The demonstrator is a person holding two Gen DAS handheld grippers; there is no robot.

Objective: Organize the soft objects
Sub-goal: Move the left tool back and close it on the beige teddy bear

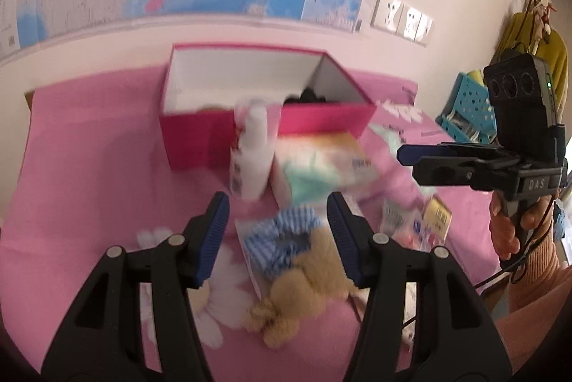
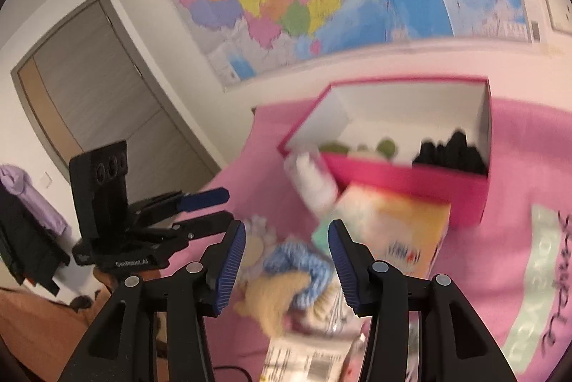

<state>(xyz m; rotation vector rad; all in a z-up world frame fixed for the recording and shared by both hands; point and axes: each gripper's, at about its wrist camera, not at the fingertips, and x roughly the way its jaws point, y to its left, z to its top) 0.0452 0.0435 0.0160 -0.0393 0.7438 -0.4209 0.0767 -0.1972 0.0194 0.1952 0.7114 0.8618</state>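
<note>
An open pink box stands at the back of the pink cloth, with a black soft item and something green inside. In front of it lie a blue striped scrunchie and a beige fluffy scrunchie, touching each other. My left gripper hovers open above them, with nothing between its pads. My right gripper is open too, above the same pile, and holds nothing.
A white bottle and a pastel tissue pack stand against the box front. White daisy pieces and small packets lie nearby. A blue basket is off to the right, and a door stands to the left.
</note>
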